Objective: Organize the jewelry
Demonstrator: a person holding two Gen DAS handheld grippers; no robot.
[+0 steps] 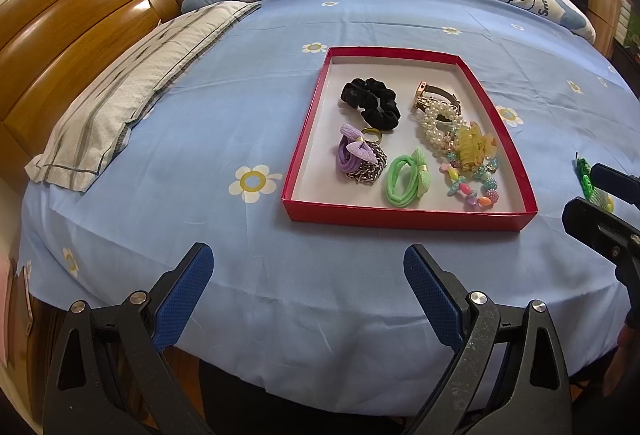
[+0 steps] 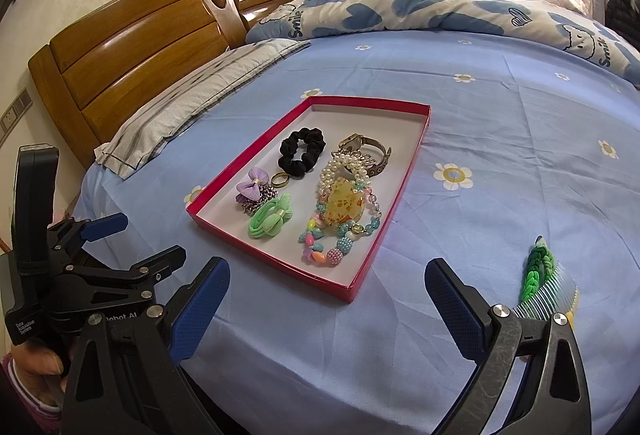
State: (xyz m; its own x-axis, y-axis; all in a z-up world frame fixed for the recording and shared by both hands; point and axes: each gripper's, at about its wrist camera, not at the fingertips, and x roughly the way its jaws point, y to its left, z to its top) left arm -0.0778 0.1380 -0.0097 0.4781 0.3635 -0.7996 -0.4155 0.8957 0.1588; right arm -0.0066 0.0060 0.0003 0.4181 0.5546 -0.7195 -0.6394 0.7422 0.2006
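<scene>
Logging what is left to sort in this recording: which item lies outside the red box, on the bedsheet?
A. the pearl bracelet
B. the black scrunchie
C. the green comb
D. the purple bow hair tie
C: the green comb lies on the blue sheet to the right of the red box; the other three are inside it.

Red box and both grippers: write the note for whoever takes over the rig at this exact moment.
Left gripper: open, empty, over the sheet near the red box.
Right gripper: open, empty, beside the box's near corner.
In the box: black scrunchie, watch, pearl bracelet, yellow claw clip, bead bracelet, green hair tie, purple bow tie, ring.
Left: green comb clip lies on the sheet outside the box, by the right gripper.
</scene>
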